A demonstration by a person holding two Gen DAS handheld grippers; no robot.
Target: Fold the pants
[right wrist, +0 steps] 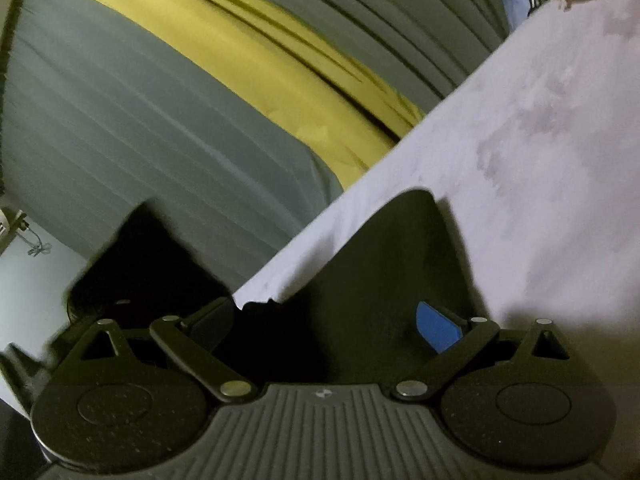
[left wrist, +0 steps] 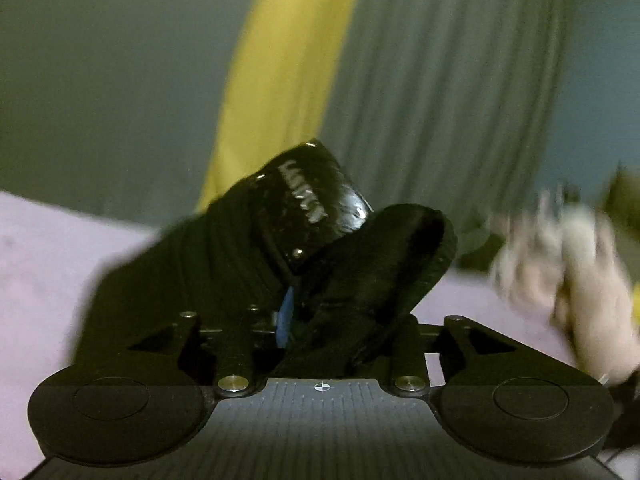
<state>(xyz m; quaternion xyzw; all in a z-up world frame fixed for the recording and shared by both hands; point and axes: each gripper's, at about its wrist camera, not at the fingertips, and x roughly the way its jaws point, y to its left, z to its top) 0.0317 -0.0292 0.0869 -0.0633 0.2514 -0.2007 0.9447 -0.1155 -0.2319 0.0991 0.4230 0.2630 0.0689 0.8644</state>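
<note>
The black pants [left wrist: 224, 248] fill the middle of the left wrist view, with a glossy black label patch [left wrist: 316, 196] and a folded waistband loop [left wrist: 384, 264]. My left gripper [left wrist: 292, 320] is shut on the pants cloth, and a blue pad [left wrist: 285, 318] shows between the folds. In the right wrist view the black pants [right wrist: 372, 280] lie between the spread fingers over the lilac sheet. My right gripper [right wrist: 340, 320] is open, its blue pad [right wrist: 438, 326] bare at the right.
A lilac bed sheet [right wrist: 540, 160] lies under the pants and also shows in the left wrist view [left wrist: 36, 264]. Grey-green and yellow curtains [left wrist: 280, 64] hang behind. A blurred pale cloth object [left wrist: 568, 264] sits at the right.
</note>
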